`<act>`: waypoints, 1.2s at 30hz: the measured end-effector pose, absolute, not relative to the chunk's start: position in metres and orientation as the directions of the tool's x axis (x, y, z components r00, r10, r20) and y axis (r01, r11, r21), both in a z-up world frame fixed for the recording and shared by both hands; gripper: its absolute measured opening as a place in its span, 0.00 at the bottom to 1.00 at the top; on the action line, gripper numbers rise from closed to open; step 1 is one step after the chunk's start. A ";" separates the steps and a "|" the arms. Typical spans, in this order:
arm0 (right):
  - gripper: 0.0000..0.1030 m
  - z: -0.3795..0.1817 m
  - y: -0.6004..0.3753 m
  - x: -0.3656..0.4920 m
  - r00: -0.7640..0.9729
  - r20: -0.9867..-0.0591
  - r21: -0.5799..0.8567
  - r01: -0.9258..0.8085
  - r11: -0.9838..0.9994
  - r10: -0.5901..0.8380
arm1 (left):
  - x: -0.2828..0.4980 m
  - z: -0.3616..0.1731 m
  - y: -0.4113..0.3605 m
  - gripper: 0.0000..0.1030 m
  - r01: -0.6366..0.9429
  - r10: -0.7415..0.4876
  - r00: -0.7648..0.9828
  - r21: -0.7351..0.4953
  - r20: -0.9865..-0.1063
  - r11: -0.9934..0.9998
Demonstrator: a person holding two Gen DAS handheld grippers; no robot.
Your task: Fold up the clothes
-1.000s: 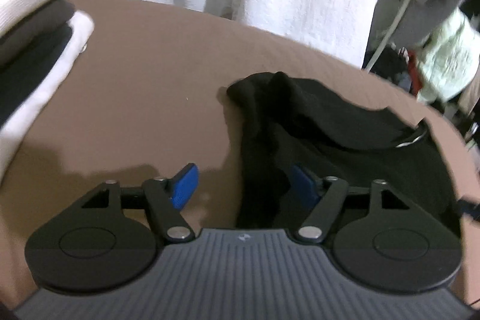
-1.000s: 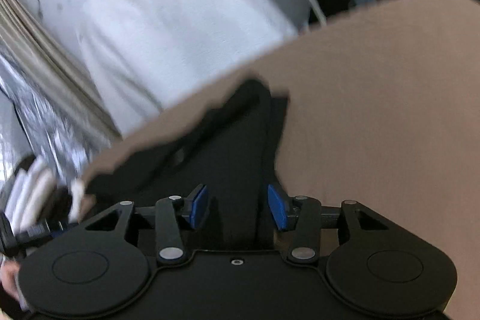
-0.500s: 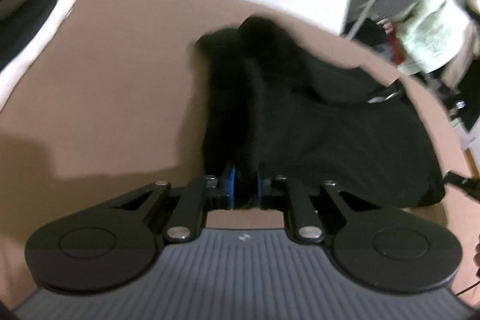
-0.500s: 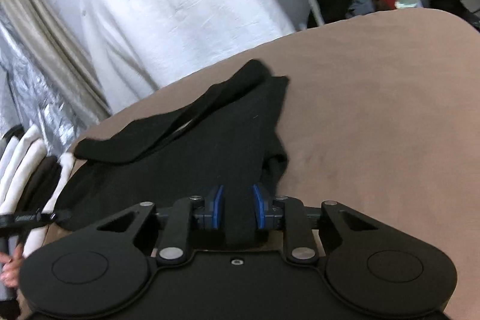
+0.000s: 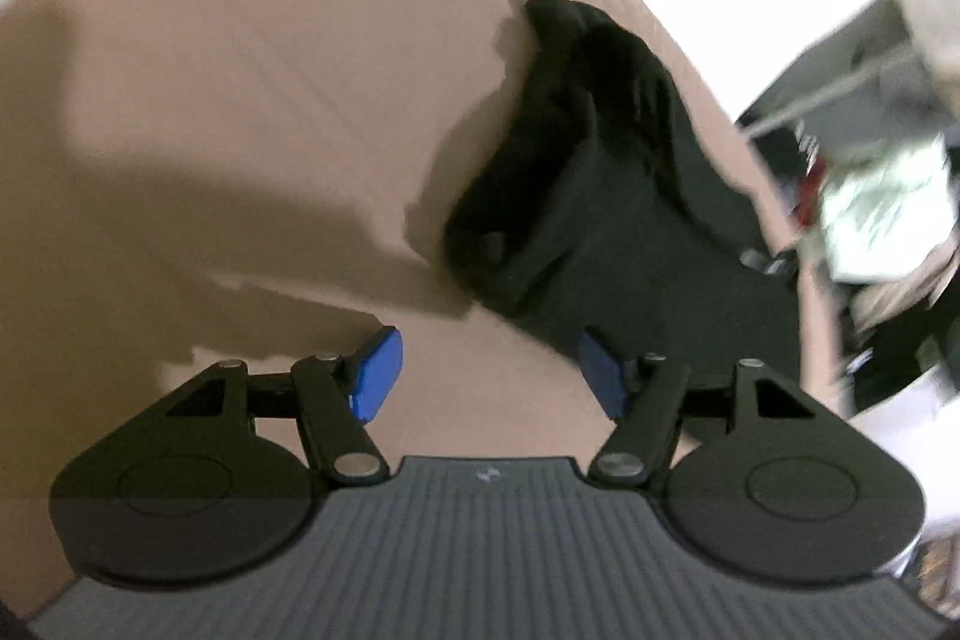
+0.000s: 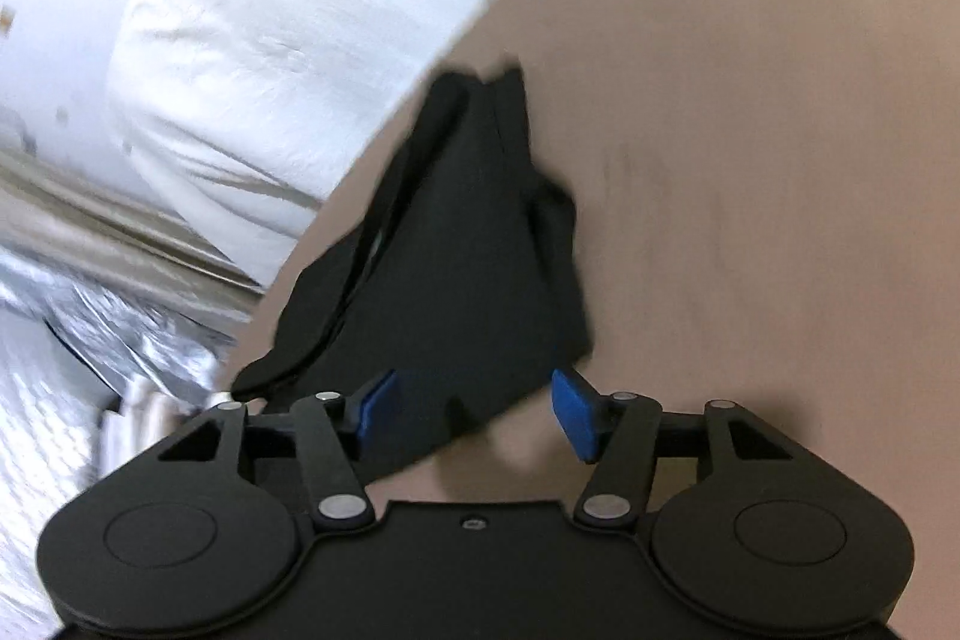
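Both grippers, clamped on black garment (image 5: 606,196) half second ago, now released. Left gripper (image 5: 489,376): blue pads spread wide, nothing between, garment just ahead to right. Right gripper (image 6: 474,409): pads apart, garment (image 6: 456,268) edge lying loose between them. Garment bunched on brown table (image 5: 240,70), near far edge.

- The garment (image 5: 606,196) lies on the worktop (image 5: 252,88), bunched at its far end, ahead and to the right of the left claw (image 5: 486,376).
- The left claw's right finger (image 5: 600,376) sits at the garment's near edge; its left finger (image 5: 375,376) is over bare worktop.
- In the right wrist view, the garment (image 6: 456,268) lies ahead and left of the right claw (image 6: 474,409), along the worktop's (image 6: 750,160) left edge.
- A hanging cloth (image 6: 252,58) lies beyond that edge.
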State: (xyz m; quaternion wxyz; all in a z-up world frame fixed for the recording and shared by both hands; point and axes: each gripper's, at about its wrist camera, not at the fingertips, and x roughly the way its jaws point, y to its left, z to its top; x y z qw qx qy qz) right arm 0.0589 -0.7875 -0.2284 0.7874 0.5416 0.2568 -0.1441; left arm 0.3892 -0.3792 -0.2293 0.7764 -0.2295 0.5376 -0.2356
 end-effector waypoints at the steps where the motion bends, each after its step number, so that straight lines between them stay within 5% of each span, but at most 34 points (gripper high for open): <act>1: 0.61 -0.237 -0.782 0.061 0.823 -0.564 0.790 0.514 0.336 0.068 | 0.391 -0.228 -0.385 0.63 0.154 -0.594 0.336 -0.579 -0.731 0.800; 4: 0.63 -0.255 -0.764 0.081 0.790 -0.613 0.739 0.567 0.365 0.015 | 0.394 -0.231 -0.404 0.63 0.232 -0.536 0.405 -0.484 -0.740 0.844; 10: 0.62 -0.266 -0.775 0.099 0.870 -0.479 0.806 0.489 0.334 -0.117 | 0.394 -0.245 -0.419 0.73 0.228 -0.596 0.422 -0.556 -0.683 0.799; 11: 0.57 -0.271 -0.779 0.098 0.878 -0.462 0.819 0.477 0.320 -0.128 | 0.395 -0.244 -0.424 0.69 0.258 -0.589 0.418 -0.531 -0.692 0.807; 14: 0.37 -0.277 -0.784 0.098 0.880 -0.452 0.817 0.474 0.329 -0.147 | 0.396 -0.238 -0.427 0.29 0.346 -0.574 0.396 -0.463 -0.716 0.816; 18: 0.10 -0.277 -0.783 0.099 0.875 -0.461 0.789 0.480 0.383 -0.148 | 0.395 -0.229 -0.425 0.23 0.369 -0.603 0.401 -0.481 -0.690 0.796; 26: 0.08 -0.219 -0.760 0.083 0.879 -0.447 0.692 0.458 0.558 -0.166 | 0.391 -0.208 -0.399 0.21 0.354 -0.628 0.363 -0.522 -0.688 0.776; 31: 0.08 -0.199 -0.750 0.079 0.827 -0.537 0.591 0.509 0.625 -0.166 | 0.343 -0.163 -0.398 0.21 0.497 -0.586 0.440 -0.359 -0.680 0.790; 36: 0.08 -0.167 -0.721 0.032 0.760 -0.638 0.512 0.539 0.669 -0.124 | 0.282 -0.151 -0.368 0.21 0.483 -0.568 0.360 -0.373 -0.740 0.792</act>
